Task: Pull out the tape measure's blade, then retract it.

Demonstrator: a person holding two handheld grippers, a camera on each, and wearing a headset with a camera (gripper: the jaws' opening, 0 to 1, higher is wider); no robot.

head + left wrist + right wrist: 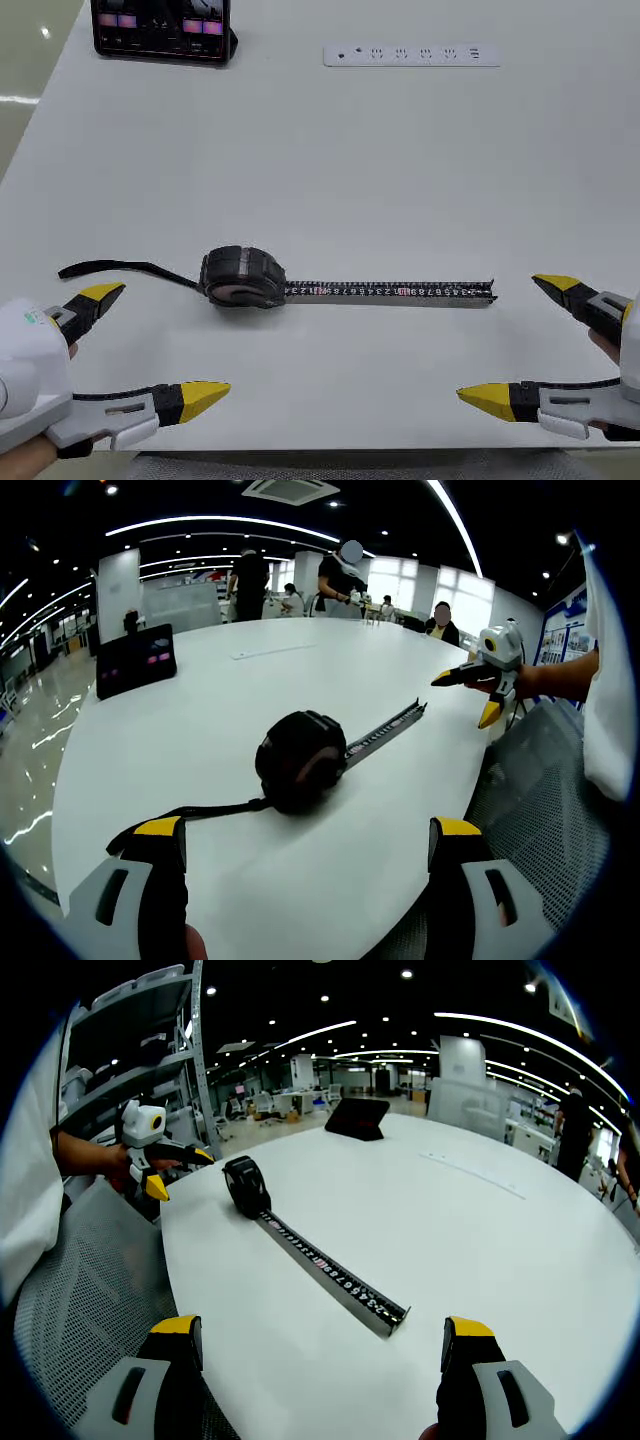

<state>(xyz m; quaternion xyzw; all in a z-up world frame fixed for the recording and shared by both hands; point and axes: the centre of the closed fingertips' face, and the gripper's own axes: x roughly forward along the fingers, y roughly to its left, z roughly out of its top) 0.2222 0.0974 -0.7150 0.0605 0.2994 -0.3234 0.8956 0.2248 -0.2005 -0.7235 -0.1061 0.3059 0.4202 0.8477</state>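
Observation:
A black tape measure (242, 277) lies on the white table (330, 170), its blade (390, 291) pulled out to the right and lying flat. A black wrist strap (120, 268) trails off to its left. My left gripper (165, 340) is open at the near left, apart from the case (300, 760), with nothing between its yellow-tipped fingers. My right gripper (508, 338) is open at the near right, just beyond the blade's hooked end (392, 1316). Each gripper also appears in the other's view: the right gripper (468, 695) and the left gripper (175, 1170).
A dark tablet-like device (163, 28) stands at the far left of the table. A white power strip (411, 55) lies at the far middle. The table's near edge (330, 448) runs just below both grippers. People stand in the room behind.

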